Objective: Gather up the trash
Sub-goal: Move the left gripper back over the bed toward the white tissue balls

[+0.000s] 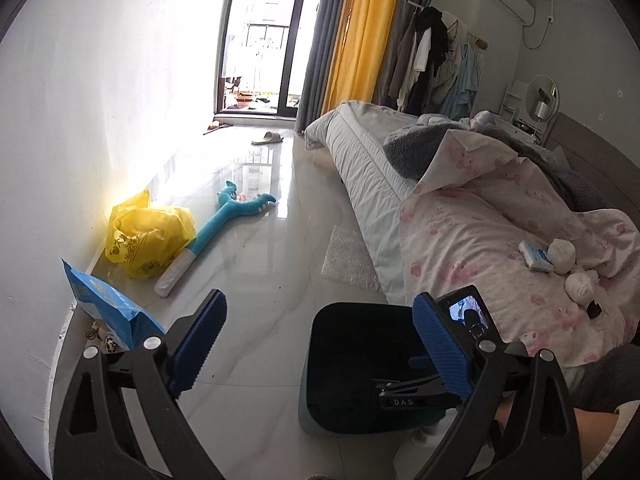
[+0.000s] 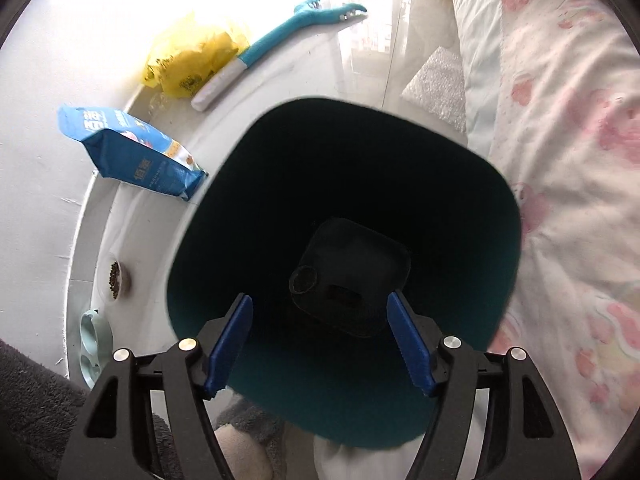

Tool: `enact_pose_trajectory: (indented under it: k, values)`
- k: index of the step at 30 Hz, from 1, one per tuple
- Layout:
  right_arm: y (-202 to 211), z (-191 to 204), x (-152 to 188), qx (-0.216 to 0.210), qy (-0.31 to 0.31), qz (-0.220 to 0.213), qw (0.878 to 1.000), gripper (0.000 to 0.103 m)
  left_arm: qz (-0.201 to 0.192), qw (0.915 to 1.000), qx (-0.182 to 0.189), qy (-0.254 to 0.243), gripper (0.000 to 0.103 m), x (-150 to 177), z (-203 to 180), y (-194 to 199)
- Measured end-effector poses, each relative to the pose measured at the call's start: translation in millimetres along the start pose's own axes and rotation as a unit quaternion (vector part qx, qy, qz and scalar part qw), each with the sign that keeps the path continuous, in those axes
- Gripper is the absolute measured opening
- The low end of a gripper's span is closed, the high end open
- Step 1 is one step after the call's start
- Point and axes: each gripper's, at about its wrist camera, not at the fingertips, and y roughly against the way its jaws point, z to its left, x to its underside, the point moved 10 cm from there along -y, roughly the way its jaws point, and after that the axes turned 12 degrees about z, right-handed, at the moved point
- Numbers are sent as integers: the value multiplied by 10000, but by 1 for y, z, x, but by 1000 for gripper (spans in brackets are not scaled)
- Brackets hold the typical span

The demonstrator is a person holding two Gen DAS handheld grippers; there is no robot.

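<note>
A dark teal trash bin (image 1: 320, 400) stands on the floor beside the bed. In the right wrist view I look straight down into the bin (image 2: 492, 272). My right gripper (image 2: 320, 340) is open and empty over the bin's mouth. It also shows in the left wrist view (image 1: 412, 386) above the bin. My left gripper (image 1: 320, 344) is open and empty, held above the floor near the bin. Crumpled white tissues (image 1: 562, 256) and a small blue-white packet (image 1: 536, 254) lie on the pink bedspread (image 1: 480, 240). The bin's bottom is dark.
A yellow plastic bag (image 1: 148, 240), a blue plush toy (image 1: 224, 220) and a blue food bag (image 1: 108, 308) lie along the left wall. A bubble-wrap sheet (image 1: 348, 258) lies by the bed. A pet bowl (image 2: 116, 274) sits near the wall. A slipper (image 1: 267, 138) lies farther off.
</note>
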Motion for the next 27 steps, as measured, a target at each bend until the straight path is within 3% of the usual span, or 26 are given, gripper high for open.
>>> enact_pose_trajectory:
  k: [5,12,19,27]
  values:
    - [46,-1,3,-179,22,-564,9982,77,-210,9992,-37,-328,96,-8,-24,11]
    - [119,-11,9,-365,95,-1541,9873,80,-348,9981,208,-460,97,-22,-63,22]
    - [181,-51,24,161,95,-2241,9744,81,-340,9956,556,-677,97,-35,-112,25]
    - [220,-110,57,568,-204,-2650,9624,81,-393,9911,899,-901,97,-46,-167,22]
